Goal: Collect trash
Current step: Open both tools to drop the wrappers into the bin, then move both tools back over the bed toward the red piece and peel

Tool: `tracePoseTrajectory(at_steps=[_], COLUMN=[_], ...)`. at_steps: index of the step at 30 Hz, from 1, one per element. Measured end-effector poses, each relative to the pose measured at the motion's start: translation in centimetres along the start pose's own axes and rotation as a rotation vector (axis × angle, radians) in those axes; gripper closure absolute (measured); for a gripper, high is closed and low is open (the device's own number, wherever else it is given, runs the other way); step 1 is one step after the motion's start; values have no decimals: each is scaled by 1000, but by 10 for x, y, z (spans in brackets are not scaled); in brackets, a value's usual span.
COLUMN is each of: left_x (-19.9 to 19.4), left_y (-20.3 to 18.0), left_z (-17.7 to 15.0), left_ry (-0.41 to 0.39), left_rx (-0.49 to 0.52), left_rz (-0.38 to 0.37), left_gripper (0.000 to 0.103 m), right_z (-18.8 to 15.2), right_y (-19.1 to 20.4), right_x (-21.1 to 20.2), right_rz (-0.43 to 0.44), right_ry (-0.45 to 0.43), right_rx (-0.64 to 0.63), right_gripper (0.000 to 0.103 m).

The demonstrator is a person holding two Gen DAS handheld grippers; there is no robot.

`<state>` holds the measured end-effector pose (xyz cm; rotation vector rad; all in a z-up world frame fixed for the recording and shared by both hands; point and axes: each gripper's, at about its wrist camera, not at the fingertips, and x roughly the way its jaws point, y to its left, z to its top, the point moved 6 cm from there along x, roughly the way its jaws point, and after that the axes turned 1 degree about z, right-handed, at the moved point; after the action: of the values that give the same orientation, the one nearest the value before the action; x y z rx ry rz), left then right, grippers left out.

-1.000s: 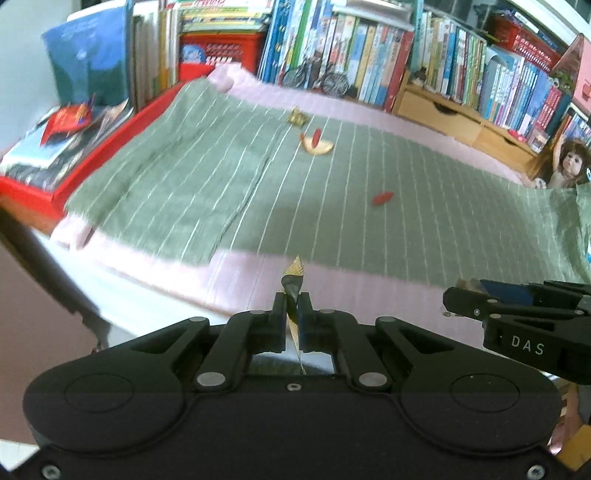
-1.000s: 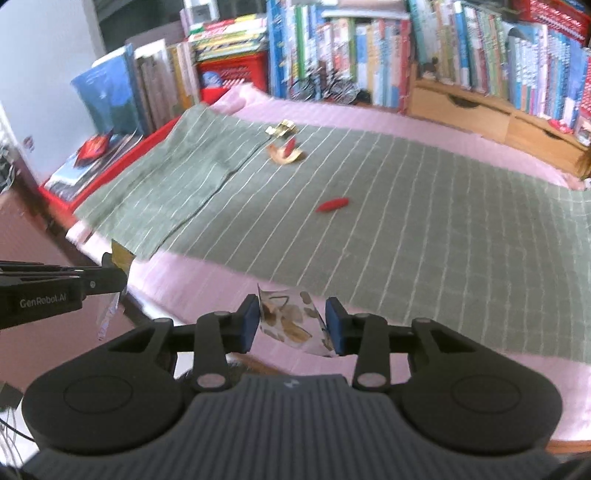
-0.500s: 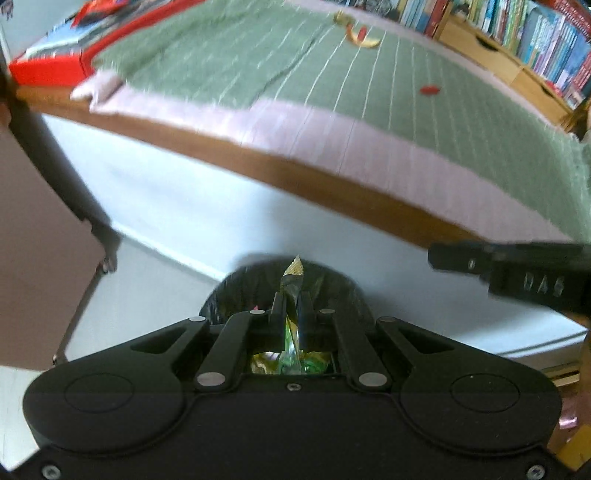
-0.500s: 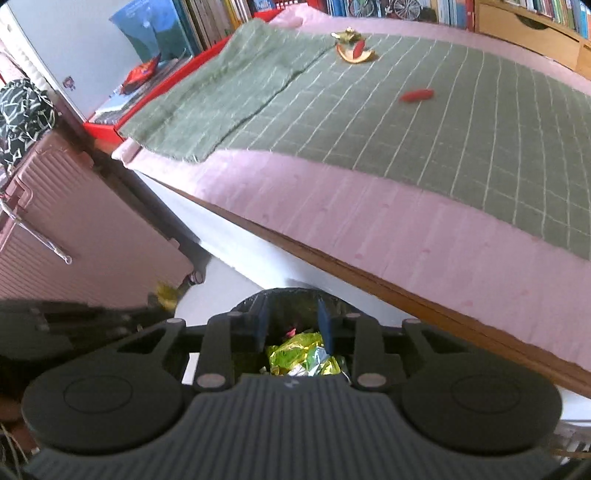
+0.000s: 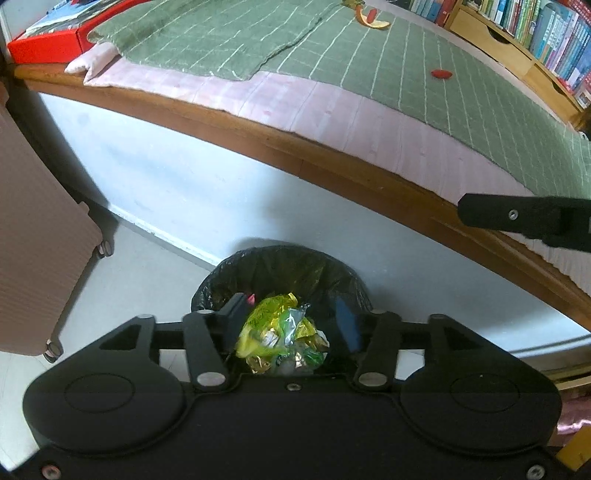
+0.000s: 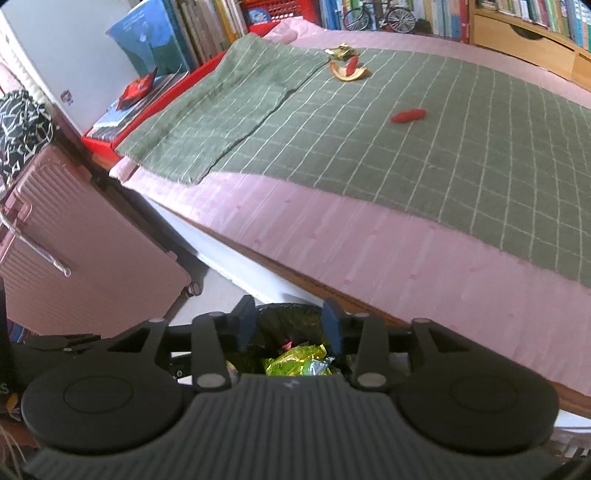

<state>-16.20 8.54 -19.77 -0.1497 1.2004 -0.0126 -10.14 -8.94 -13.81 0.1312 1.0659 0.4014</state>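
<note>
Crinkled yellow-green foil wrappers (image 5: 280, 332) heap inside black-lined bin (image 5: 280, 266).

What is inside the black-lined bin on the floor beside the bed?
The bin holds crumpled yellow-green and foil wrappers, piled near its rim, plus a small pink scrap. Anything beneath that pile is covered, and the gripper bodies hide the near side.

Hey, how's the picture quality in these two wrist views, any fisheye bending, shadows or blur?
Left wrist view: the bed's wooden edge bows strongly, and the bin throws a soft shadow on the white panel behind it. Right wrist view: even daylight, the green blanket's grid lines curve, books at the top edge look soft.
</note>
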Motion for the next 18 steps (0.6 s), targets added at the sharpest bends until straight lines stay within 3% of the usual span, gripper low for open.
tracePoseTrajectory(at_steps=[8,18], left_x=[-24,-67], left_y=[-8,-25], left_z=[27,112], left_ry=[-81,-246], left_rx=[19,-13], left_rz=[1,4], left_gripper=[40,34], right_z=[18,73], right_y=[-14,-38], right_x=[-16,-50], right_rz=[-22,-82], right_ry=[-43,-156], right_rx=[36,21], right_gripper=[30,18])
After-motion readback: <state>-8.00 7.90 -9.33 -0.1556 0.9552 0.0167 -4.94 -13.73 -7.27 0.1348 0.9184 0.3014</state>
